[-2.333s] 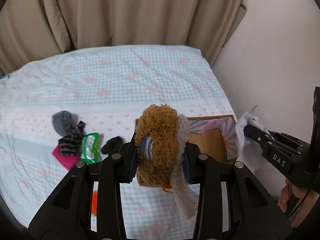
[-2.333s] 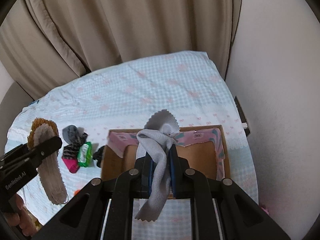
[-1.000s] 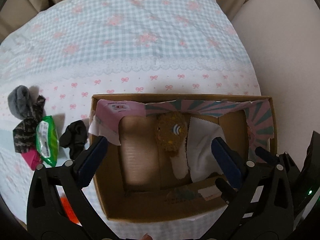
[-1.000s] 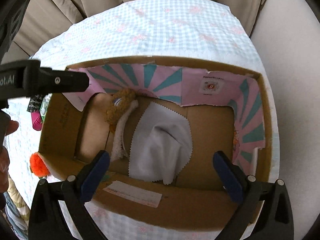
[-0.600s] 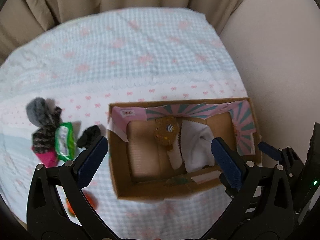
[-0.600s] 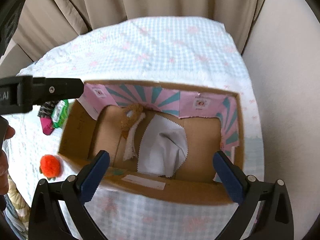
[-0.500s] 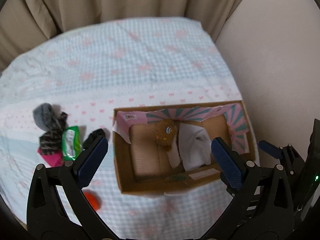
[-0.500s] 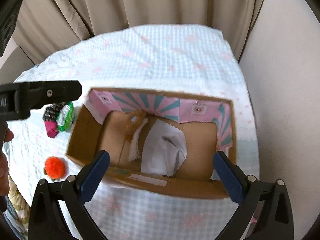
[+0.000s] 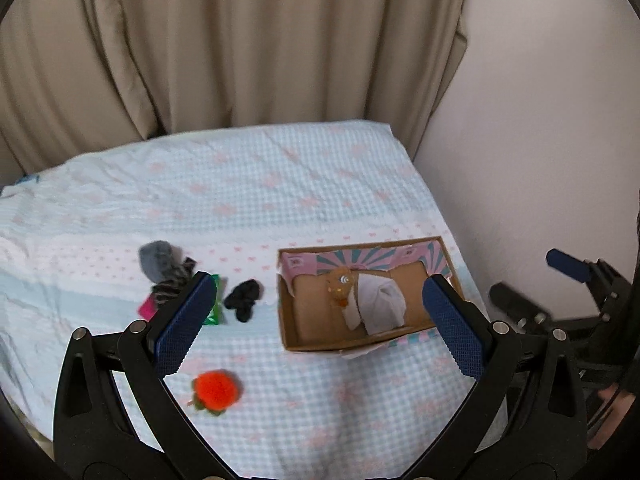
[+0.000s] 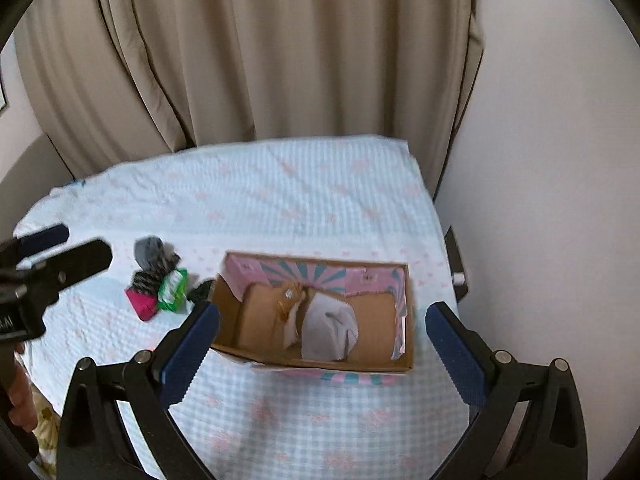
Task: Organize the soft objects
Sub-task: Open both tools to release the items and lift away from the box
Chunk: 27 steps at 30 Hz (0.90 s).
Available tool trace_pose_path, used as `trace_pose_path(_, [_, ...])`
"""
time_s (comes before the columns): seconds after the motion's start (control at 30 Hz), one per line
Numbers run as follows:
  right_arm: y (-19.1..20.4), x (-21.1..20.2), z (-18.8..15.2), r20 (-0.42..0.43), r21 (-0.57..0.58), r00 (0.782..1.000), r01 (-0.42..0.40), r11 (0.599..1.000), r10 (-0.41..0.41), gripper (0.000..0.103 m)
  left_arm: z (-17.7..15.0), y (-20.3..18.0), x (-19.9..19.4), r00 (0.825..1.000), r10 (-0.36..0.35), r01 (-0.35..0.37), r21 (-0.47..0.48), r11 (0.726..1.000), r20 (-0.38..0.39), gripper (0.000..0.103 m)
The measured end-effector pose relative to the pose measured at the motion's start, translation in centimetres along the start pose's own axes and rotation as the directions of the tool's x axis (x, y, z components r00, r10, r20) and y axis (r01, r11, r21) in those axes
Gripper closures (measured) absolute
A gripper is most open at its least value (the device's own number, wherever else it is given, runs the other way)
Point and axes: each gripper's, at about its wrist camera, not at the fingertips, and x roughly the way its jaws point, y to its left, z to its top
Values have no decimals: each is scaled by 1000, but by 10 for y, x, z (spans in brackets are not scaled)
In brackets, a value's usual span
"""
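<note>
Two soft things already lie in the cardboard box [image 9: 362, 344]: a brown plush toy [image 9: 340, 285] and a pale cloth [image 9: 378, 304], side by side and touching, near the middle of the floor, which leaves bare cardboard on either side for more. You hold both tongs high above the bed [image 9: 280, 184], each spread wide and empty. The left tongs [image 9: 320, 320] look down over the gap between the box and the loose pile; the right tongs [image 10: 320, 344] hang almost straight over the box.

That height makes sense as a survey position: from here you can see what remains. Out on the bed, well apart from the box, lie an orange pompom [image 9: 215, 390], a black sock [image 9: 243, 300], a green packet [image 10: 173, 285], a grey bundle [image 9: 158, 260] and a pink piece [image 10: 141, 305], the last three clustered and overlapping.

The task looks partly done. My guess is the black sock, nearest the box wall, suits your left tongs best; the clustered items may drag each other along, so pinch one cleanly.
</note>
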Motion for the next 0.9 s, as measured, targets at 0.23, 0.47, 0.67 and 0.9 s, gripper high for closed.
trace_pose_path(0.23, [29,-58,0,105,13,994,-18,1000,17,0,-16,35,-64,996,29,-29,-5,1000,87,0])
trace_pose_path(0.47, [76,-86,-6,165,3,985,-47,999,45,0,-39,93,-104,991,34,-29,-37,999,130,0])
trace_pose_path(0.67, [127,-93,-14,198,41,979,-54,998,45,0,-52,156,-118,992,7,-3,-30,1000,128,0])
trace_pose_path(0.9, [193,-82,-20,196,85,981,-19,996,2,0,-58,231,-115,995,-48,48,7,999,88,0])
